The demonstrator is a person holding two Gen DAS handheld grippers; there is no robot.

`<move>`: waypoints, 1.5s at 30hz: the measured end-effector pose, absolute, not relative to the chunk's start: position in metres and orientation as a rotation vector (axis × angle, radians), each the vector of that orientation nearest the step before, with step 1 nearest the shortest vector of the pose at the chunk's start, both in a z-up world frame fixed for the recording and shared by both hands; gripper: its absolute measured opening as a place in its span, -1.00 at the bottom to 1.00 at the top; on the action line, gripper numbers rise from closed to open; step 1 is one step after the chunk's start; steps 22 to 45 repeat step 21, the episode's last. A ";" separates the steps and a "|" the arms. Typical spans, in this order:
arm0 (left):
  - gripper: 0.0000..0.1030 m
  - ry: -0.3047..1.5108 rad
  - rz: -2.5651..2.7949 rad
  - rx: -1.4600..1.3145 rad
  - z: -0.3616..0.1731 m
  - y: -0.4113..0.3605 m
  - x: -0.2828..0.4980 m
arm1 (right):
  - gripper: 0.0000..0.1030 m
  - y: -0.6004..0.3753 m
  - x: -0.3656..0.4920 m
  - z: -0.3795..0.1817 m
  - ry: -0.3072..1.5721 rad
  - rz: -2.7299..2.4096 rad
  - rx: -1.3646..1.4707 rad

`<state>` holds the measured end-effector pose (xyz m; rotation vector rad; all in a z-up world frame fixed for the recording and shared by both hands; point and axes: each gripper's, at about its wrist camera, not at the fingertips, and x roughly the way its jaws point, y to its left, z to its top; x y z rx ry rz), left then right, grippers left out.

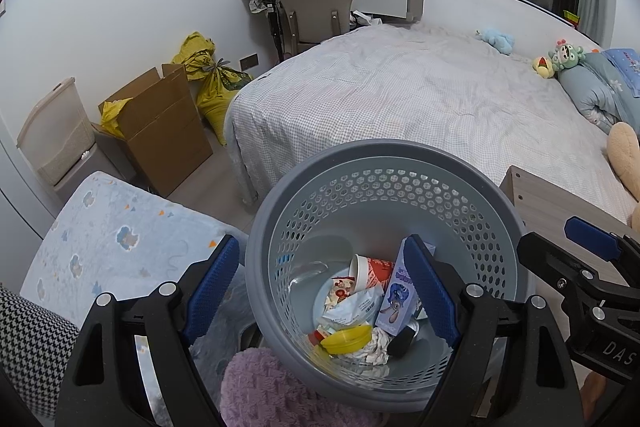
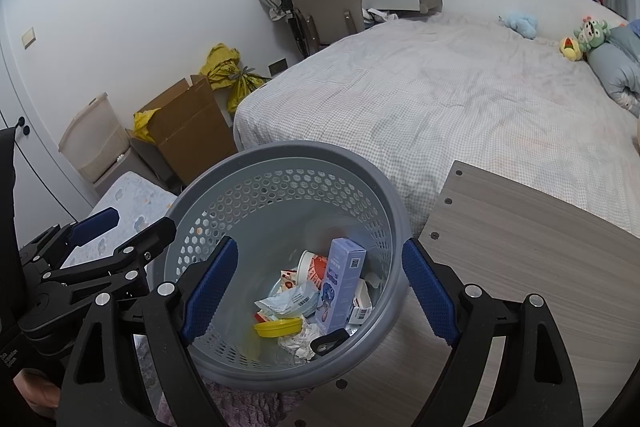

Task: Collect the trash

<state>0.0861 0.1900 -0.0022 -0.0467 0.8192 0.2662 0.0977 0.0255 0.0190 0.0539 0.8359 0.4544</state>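
Note:
A grey perforated waste basket (image 1: 380, 147) (image 2: 280, 149) stands just below both grippers. Trash lies inside it: a purple carton (image 1: 396, 291) (image 2: 340, 287), a paper cup (image 1: 366, 273) (image 2: 312, 267), a yellow lid (image 1: 346, 337) (image 2: 278, 327), wrappers and crumpled tissue (image 1: 376, 345) (image 2: 298, 341). My left gripper (image 1: 320, 243) (image 2: 128, 227) hovers over the basket's left side, open, nothing between its blue pads. My right gripper (image 2: 319, 243) (image 1: 560, 239) hangs over the right side, jaws wide, also empty.
A bed (image 1: 400, 99) with a checked sheet and soft toys lies beyond the basket. A wooden board (image 2: 520, 247) is at the right. A cardboard box (image 1: 160, 123), yellow bags (image 1: 216, 83) and a chair (image 1: 316, 7) stand by the wall. A blue patterned cushion (image 1: 120, 227) lies left.

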 end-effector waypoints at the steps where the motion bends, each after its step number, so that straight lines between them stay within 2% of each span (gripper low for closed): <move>1: 0.56 0.819 0.266 -0.046 -0.002 0.190 0.086 | 0.61 0.026 0.098 0.019 0.836 0.455 0.054; 45: 0.56 0.824 0.271 -0.051 0.000 0.190 0.085 | 0.61 0.026 0.097 0.020 0.836 0.458 0.053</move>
